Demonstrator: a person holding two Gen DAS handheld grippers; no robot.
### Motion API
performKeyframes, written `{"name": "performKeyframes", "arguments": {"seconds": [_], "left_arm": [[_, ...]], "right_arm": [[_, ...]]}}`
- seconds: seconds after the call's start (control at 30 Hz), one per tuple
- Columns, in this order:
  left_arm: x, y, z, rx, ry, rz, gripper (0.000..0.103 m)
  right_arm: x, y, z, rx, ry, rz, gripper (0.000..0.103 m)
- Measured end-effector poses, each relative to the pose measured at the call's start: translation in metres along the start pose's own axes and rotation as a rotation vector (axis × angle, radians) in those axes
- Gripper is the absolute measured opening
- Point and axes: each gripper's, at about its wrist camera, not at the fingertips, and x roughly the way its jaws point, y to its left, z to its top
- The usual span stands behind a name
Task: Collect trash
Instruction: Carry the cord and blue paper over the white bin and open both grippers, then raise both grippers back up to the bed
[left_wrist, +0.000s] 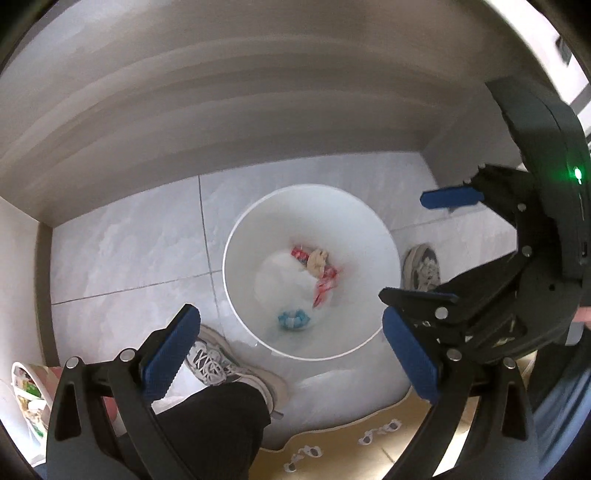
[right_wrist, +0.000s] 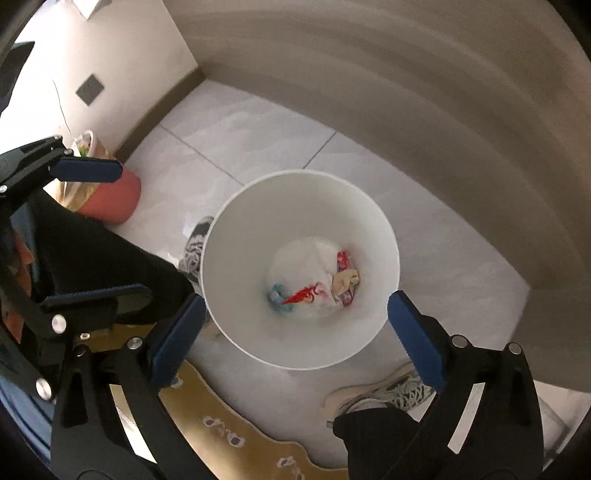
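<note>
A white round bin (left_wrist: 240, 236) stands on the tiled floor; it also shows in the right wrist view (right_wrist: 236, 236). At its bottom lie red and white wrappers (left_wrist: 325, 286), a beige crumpled scrap (left_wrist: 318, 258) and a blue and white wrapper (left_wrist: 293, 320). The same trash (right_wrist: 317, 288) shows in the right wrist view. My left gripper (left_wrist: 291, 354) is open and empty above the bin's near rim. My right gripper (right_wrist: 295, 332) is open and empty above the bin. It also shows at the right of the left wrist view (left_wrist: 424, 254).
The person's sneakers (left_wrist: 221, 362) (left_wrist: 421, 267) stand on either side of the bin. A red container with a bag (right_wrist: 110, 195) stands by the wall. A tan rug with prints (right_wrist: 229, 424) lies in front. A wall and baseboard (left_wrist: 221, 110) stand behind the bin.
</note>
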Motion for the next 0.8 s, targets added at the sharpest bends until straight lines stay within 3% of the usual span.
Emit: {"name": "performKeyframes", "arguments": {"seconds": [0.17,0.3,0.43,0.57,0.63,0.8], "left_arm": [[-0.074,-0.001,-0.001,0.021,-0.127,-0.031,0.097],[-0.158,-0.02,-0.002,0.125,-0.236,-0.018,0.097],[-0.245,-0.046,0.029,0.204,-0.376,0.006,0.097],[-0.301,-0.058,0.1,0.224,-0.499,-0.033,0.097],[-0.313,-0.06,0.145,0.206,-0.539,-0.022,0.097],[-0.307,-0.051,0.267,0.153,-0.545,0.0,0.097]], "right_arm": [[-0.085,0.018,-0.009,0.004,-0.172,-0.032,0.097],[-0.189,0.036,-0.029,0.0,-0.369,-0.011,0.098],[-0.297,0.04,-0.026,-0.062,-0.581,-0.041,0.098],[-0.372,0.008,0.015,-0.037,-0.694,-0.138,0.098],[-0.393,-0.019,0.048,0.002,-0.703,-0.192,0.098],[-0.416,-0.089,0.133,0.096,-0.724,-0.202,0.098]]}}
